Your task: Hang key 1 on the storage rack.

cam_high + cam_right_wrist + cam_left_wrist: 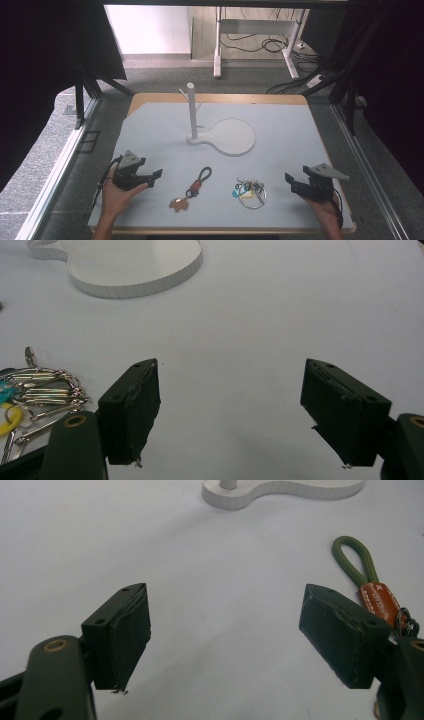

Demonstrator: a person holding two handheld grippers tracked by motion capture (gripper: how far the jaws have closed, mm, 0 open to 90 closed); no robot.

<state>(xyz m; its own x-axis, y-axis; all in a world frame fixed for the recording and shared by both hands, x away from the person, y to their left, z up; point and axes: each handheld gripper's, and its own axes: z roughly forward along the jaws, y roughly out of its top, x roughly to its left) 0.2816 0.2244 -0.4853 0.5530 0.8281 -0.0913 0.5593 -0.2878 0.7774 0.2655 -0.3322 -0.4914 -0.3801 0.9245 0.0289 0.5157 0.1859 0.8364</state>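
A green-loop keychain (196,186) with a brown leather tag lies on the white table (285,145) near its front edge, a bunch of keys (249,192) just to its right. The left gripper (152,176) and right gripper (290,181) flank them, jaws wide and empty. Behind stands a white peg stand (192,112) on its flat base
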